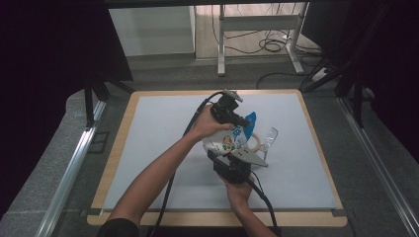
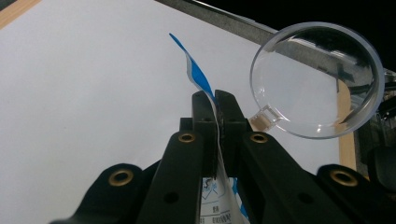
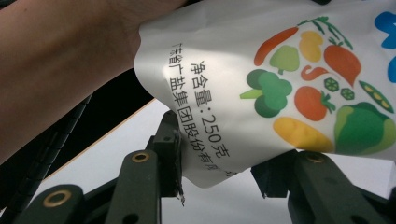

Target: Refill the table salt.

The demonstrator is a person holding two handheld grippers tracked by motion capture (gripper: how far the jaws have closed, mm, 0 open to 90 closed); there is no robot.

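A white pouch [image 1: 231,140] with printed vegetables and a blue top edge is held up over the white mat between both grippers. My left gripper [image 1: 242,120] comes in from above and is shut on the pouch's thin blue-and-white top edge [image 2: 201,79], jaws [image 2: 217,101] pressed flat together on it. My right gripper [image 1: 226,154] comes from below. Its jaws [image 3: 219,156] stand either side of the pouch's [image 3: 261,79] lower corner, with the pads pressing on it. The person's left forearm [image 3: 51,65] lies close behind the pouch.
A clear round lid [image 2: 317,79] on a small hinge tab stands just right of the pouch; in the high view this clear piece [image 1: 270,137] sits beside a pale ring-shaped object [image 1: 255,142]. The white mat [image 1: 158,143] lies on a wooden-edged table [image 1: 116,148].
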